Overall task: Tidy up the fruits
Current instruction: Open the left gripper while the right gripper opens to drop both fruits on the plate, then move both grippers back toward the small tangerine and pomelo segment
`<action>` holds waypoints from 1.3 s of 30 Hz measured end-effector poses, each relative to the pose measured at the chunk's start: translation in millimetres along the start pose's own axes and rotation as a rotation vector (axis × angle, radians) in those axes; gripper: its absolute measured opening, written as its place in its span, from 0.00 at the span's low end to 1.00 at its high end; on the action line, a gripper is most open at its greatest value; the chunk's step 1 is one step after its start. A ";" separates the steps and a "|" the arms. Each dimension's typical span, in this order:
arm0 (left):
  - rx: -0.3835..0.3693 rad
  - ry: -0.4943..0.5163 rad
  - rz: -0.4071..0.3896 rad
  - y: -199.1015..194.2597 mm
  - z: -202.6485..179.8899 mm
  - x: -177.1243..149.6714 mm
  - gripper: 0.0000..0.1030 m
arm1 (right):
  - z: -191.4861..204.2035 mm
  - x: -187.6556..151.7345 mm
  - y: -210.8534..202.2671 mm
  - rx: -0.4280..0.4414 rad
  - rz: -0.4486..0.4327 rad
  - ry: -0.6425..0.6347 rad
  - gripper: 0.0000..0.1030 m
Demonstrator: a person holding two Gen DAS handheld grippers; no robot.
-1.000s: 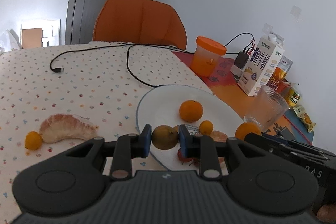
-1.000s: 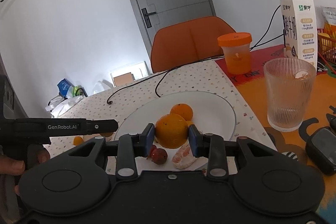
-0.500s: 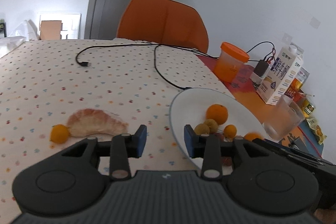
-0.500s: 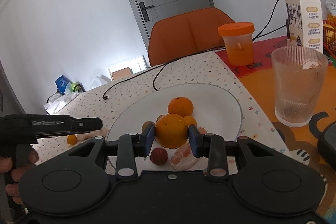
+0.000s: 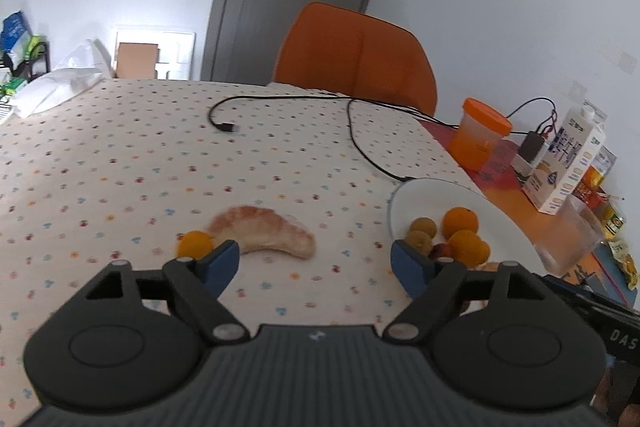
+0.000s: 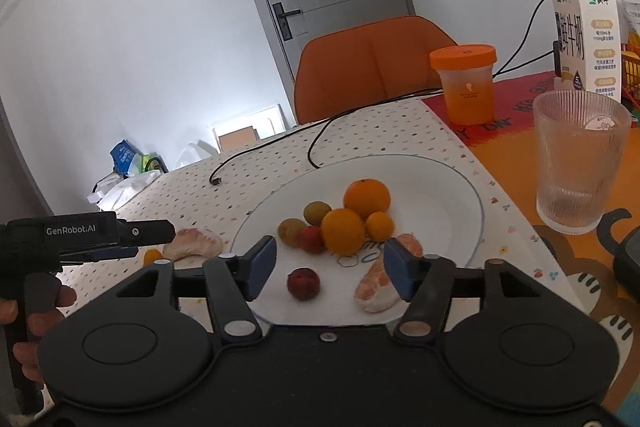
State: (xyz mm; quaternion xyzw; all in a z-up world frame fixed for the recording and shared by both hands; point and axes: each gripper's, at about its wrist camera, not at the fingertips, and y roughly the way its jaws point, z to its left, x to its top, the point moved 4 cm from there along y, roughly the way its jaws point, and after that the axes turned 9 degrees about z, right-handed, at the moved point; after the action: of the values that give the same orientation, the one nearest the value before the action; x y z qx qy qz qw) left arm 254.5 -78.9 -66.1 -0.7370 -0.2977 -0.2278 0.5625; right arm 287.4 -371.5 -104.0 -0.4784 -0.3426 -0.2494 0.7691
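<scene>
A white plate (image 6: 440,187) holds two oranges (image 6: 343,231), a small kumquat, two greenish-brown fruits (image 6: 317,213), two red fruits (image 6: 303,283) and a pomelo segment (image 6: 378,289). My right gripper (image 6: 330,267) is open and empty just above the plate's near edge. My left gripper (image 5: 316,263) is open and empty over the tablecloth. In front of it lie a large pomelo segment (image 5: 262,231) and a small kumquat (image 5: 195,244). The plate (image 5: 424,193) is to its right.
A ribbed glass (image 6: 578,163), an orange-lidded cup (image 6: 466,83) and a milk carton (image 6: 586,35) stand to the right of the plate. A black cable (image 5: 288,103) crosses the tablecloth. An orange chair (image 5: 356,55) stands at the far edge.
Both grippers have opened. The left let go of a greenish-brown fruit on the plate and swung left toward the pomelo segment. The right let go of an orange, which now lies on the plate.
</scene>
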 end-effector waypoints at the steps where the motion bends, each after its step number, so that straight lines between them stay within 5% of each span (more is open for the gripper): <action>1: 0.005 -0.002 -0.005 -1.9 2.5 -0.8 0.82 | 1.8 0.0 -0.5 -0.001 -0.002 -0.002 0.62; 11: 0.051 0.002 -0.011 -15.3 27.3 -11.2 0.83 | 23.7 -5.8 -3.3 -0.013 -0.024 -0.041 1.00; 39: 0.059 -0.040 -0.009 -26.9 73.4 -10.4 0.83 | 65.7 -4.1 10.9 0.070 0.012 -0.107 1.00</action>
State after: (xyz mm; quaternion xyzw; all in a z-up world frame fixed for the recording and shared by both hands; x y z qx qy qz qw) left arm 228.4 -4.9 -73.7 -0.7231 -0.3186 -0.2068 0.5769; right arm 273.6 -307.1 -93.0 -0.4659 -0.3891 -0.2067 0.7673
